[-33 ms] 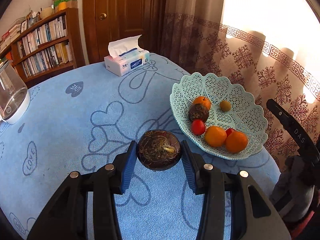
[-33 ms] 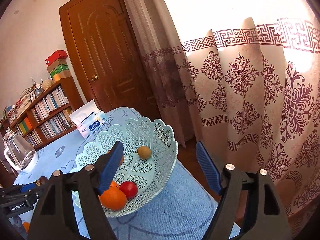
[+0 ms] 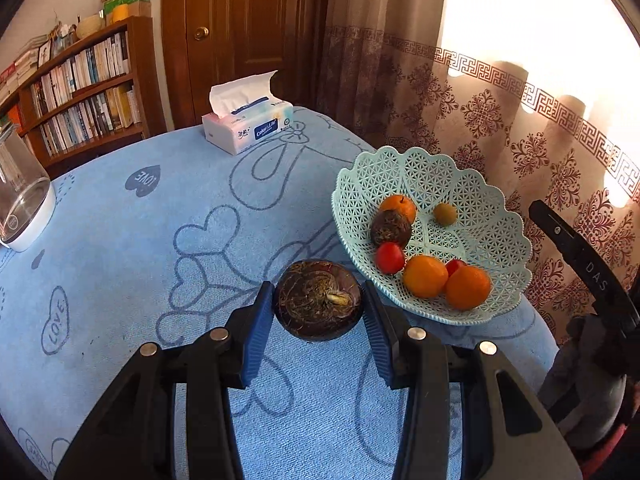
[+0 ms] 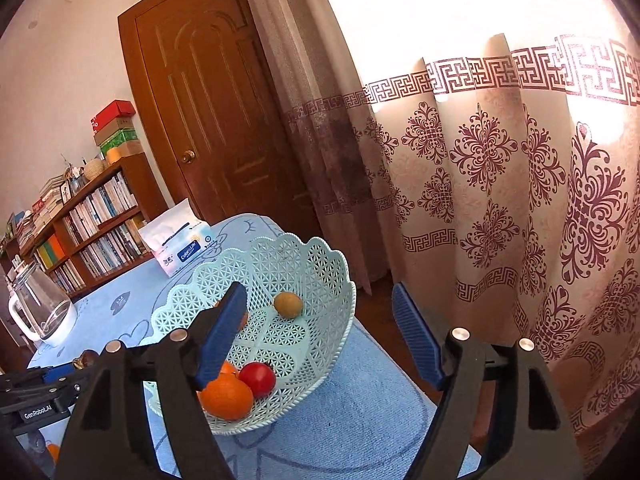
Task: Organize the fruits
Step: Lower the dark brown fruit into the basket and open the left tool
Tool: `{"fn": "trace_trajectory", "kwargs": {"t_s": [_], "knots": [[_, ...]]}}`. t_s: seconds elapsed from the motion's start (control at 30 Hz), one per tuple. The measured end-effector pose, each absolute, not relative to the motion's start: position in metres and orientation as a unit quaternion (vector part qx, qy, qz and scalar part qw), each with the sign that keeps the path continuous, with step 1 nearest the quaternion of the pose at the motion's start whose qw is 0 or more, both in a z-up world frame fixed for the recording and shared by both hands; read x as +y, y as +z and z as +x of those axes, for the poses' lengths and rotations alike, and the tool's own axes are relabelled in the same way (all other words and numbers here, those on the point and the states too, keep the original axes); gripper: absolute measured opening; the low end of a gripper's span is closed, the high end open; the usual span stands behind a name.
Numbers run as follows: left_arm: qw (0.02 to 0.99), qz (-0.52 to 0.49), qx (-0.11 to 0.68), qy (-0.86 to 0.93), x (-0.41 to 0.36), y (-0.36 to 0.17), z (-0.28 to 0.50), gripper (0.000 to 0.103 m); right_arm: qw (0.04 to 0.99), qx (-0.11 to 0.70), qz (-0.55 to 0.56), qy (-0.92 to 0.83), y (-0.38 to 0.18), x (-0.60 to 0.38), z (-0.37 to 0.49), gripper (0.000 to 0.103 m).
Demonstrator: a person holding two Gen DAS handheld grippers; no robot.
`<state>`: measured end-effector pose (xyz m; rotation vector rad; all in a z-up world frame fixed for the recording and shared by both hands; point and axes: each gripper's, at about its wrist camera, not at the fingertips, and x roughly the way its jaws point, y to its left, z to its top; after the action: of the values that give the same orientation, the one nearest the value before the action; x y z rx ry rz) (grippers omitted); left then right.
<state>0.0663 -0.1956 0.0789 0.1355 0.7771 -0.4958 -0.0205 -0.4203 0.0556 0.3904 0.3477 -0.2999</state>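
- Two blue pads of the left gripper (image 3: 318,312) press on either side of a dark, round, fibrous fruit (image 3: 318,300) in the left wrist view; the jaws are narrowed onto it and it hangs above the blue tablecloth (image 3: 120,240).
- Just right of that held fruit, the near rim of the pale green lattice basket (image 3: 480,208) sits close to the right-hand pad, with only a thin strip of cloth between them.
- Inside the basket lie a second dark fibrous fruit (image 3: 390,227), an orange (image 3: 400,206) behind it, a small greenish-brown fruit (image 3: 445,213), a red tomato (image 3: 389,258), two more oranges (image 3: 425,276) at the front rim, and a red fruit half hidden between those.
- The basket's far side reaches nearly to the table edge by the curtain (image 3: 520,140).
- Left of the gripper the cloth lies wide and bare as far as the tissue box (image 3: 248,128) near the far edge and a glass kettle (image 3: 22,204) at the left edge.
- In the right wrist view, the right gripper (image 4: 316,336) has just been opening; its jaws stand wide apart with nothing between them, raised over the basket's right rim.
- Its left finger overlaps the basket's inside, while the right finger hangs past the table edge, over the floor by the curtain.
- The left gripper's black body shows at the lower left, low beside the basket.
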Motion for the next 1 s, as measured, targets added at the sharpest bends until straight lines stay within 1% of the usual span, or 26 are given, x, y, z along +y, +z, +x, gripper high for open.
{"fn": "trace_trajectory", "kwargs": {"t_s": [0.3, 0.33, 0.37, 0.43, 0.8, 0.87, 0.93, 1.0], "knots": [[0.885, 0.069, 0.359, -0.289, -0.237, 0.082, 0.074, 0.045, 0.955, 0.170, 0.195, -0.142, 0.055, -0.419, -0.020, 0.077], [0.885, 0.071, 0.356, -0.292, -0.241, 0.081, 0.074, 0.046, 0.955, 0.170, 0.196, -0.142, 0.055, -0.420, -0.020, 0.077], [0.885, 0.073, 0.355, -0.293, -0.243, 0.081, 0.074, 0.055, 0.955, 0.170, 0.196, -0.141, 0.055, -0.420, -0.020, 0.077], [0.887, 0.069, 0.352, -0.291, -0.242, 0.081, 0.075, 0.067, 0.955, 0.170, 0.197, -0.140, 0.055, -0.420, -0.020, 0.077], [0.896, 0.057, 0.360, -0.256, -0.215, 0.078, 0.078, 0.067, 0.955, 0.166, 0.199, -0.145, 0.055, -0.422, -0.021, 0.077], [0.898, 0.060, 0.357, -0.250, -0.212, 0.077, 0.076, 0.072, 0.955, 0.165, 0.200, -0.147, 0.055, -0.423, -0.022, 0.077], [0.900, 0.065, 0.356, -0.242, -0.210, 0.077, 0.074, 0.073, 0.954, 0.164, 0.201, -0.149, 0.055, -0.424, -0.022, 0.077], [0.902, 0.068, 0.357, -0.235, -0.207, 0.077, 0.073, 0.078, 0.954, 0.162, 0.202, -0.150, 0.055, -0.425, -0.023, 0.082]]}}
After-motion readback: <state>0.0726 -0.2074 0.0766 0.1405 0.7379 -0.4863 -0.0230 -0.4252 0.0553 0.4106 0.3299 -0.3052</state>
